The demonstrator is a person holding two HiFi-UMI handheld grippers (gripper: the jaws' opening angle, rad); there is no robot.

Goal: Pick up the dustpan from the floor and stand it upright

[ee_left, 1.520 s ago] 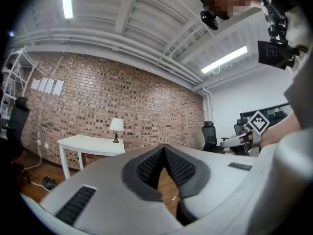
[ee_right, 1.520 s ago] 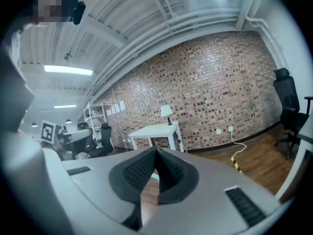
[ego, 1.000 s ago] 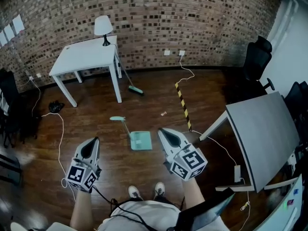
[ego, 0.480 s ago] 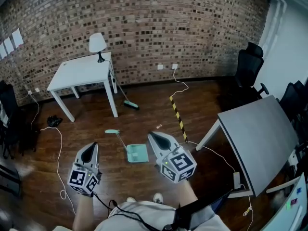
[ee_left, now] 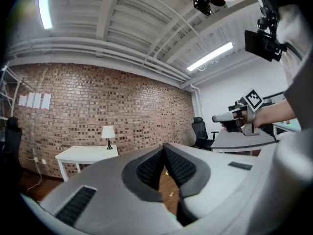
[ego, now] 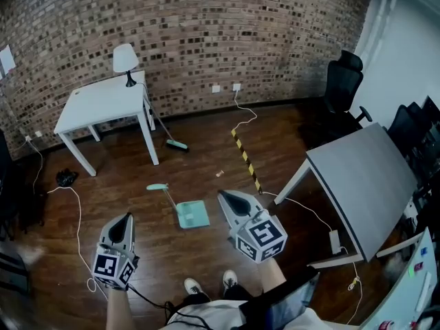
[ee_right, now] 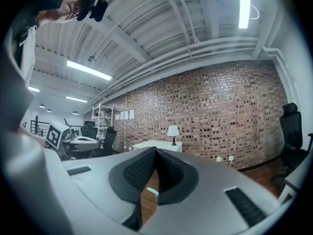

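Dustpan (ego: 193, 214) lies flat on the floor (ego: 302, 139) ahead, handle pointing away, nearer my empty, closed right hand-held gripper (ego: 226, 196)

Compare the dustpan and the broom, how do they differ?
The dustpan lies flat on the floor, handle down; the broom stands propped at the white table. The dustpan is mid-room, the broom close to the brick wall. Both have mint-green parts.

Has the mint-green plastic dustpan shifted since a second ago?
No. The dustpan still lies flat left of the yellow-black striped floor tape; only the camera moved.
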